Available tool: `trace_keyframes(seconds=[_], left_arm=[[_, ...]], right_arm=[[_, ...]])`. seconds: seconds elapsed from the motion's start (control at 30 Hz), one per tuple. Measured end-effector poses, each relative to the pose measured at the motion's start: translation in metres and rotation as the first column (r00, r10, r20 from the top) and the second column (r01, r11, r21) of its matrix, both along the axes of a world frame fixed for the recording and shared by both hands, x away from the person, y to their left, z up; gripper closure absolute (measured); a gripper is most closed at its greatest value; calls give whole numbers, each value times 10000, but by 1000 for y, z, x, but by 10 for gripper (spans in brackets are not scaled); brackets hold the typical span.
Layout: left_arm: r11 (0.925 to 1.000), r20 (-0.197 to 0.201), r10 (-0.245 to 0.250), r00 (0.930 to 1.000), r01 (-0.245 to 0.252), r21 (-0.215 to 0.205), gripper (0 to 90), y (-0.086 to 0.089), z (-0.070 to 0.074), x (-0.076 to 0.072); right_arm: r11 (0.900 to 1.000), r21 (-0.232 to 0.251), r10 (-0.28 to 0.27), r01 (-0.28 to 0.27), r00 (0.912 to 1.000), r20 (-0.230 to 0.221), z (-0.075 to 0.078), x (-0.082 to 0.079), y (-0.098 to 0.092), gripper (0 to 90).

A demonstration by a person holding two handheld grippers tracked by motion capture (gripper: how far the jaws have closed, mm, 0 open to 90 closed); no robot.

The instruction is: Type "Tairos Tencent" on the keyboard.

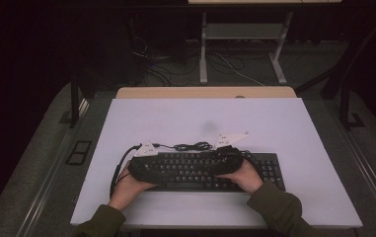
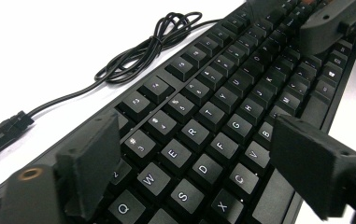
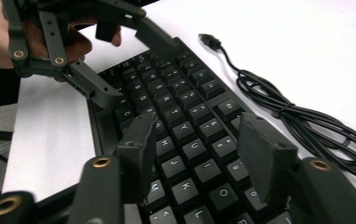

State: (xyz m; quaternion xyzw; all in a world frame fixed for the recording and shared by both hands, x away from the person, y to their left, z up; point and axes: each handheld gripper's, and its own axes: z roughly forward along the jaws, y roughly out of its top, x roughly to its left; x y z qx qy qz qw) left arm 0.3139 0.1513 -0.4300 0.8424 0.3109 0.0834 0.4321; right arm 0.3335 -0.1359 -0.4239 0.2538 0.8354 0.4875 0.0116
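a black keyboard (image 1: 203,171) is found lying flat on the white table top (image 1: 274,128), near the front edge, its length running across the table. its cable (image 1: 191,146) is seen bunched in loose loops on the table just behind the keyboard's rear edge; in the right gripper view the cable's plug (image 3: 208,39) is noted lying free on the white surface.

the left gripper (image 1: 145,167) is held over the left end of the keyboard by the person's left hand (image 1: 128,185). in the left gripper view its jaws are seen standing wide apart, one above the number row at the rear side, the other above the front edge by the c and v keys; no pad is seen pressing on the keyboard, so the fingers are recorded as open.

the right gripper (image 1: 227,160) is held over the middle-right part of the keyboard by the right hand (image 1: 247,177). in the right gripper view (image 3: 196,154) its jaws are seen spread over the letter keys, with several key columns between them and nothing clamped; the fingers are recorded as open. whether the pads touch the key tops cannot be told.

in each gripper view the other gripper is visible farther along the keyboard, also over the keys.
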Motion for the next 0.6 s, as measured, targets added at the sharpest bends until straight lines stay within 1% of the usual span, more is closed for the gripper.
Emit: trace_keyframes(seconds=[0.07, 0.1, 0.2, 0.27, 0.37, 0.43, 0.53, 0.6], left_arm=[[10000, -11, 36, 10000, -36, -32, 133, 0, 0, 0], [10000, 1, 45, 10000, -45, -57, 131, 1, 0, 0], [10000, 41, 62, 10000, -62, -57, 109, 2, 0, 1], [9999, 63, 127, 9999, -126, -87, 90, 2, 1, 1], [9999, 78, 157, 9998, -157, -69, 59, 3, 1, 2], [9999, 88, 133, 9999, -132, -28, 49, 4, 0, 2], [9998, 81, 195, 9998, -194, -69, 14, 4, -1, 2], [9998, 108, 200, 9997, -200, -41, 0, 4, 0, 2]], right_arm=[[9999, -18, 119, -119, 9999, -19, 0, -1, 1, 558], [9999, -10, 152, -152, 9998, -136, 0, -2, 2, 584], [9994, -28, 331, -332, 9991, -264, 0, -2, 3, 657], [9990, -74, 431, -434, 9985, -339, -1, -3, 5, 703], [9982, -162, 574, -579, 9978, -323, -2, -5, 7, 776], [9972, -250, 689, -700, 9967, -427, -2, -6, 9, 822], [9952, -397, 876, -896, 9950, -481, -3, -9, 13, 886], [9937, -496, 981, -1005, 9940, -491, -4, -10, 15, 892]])
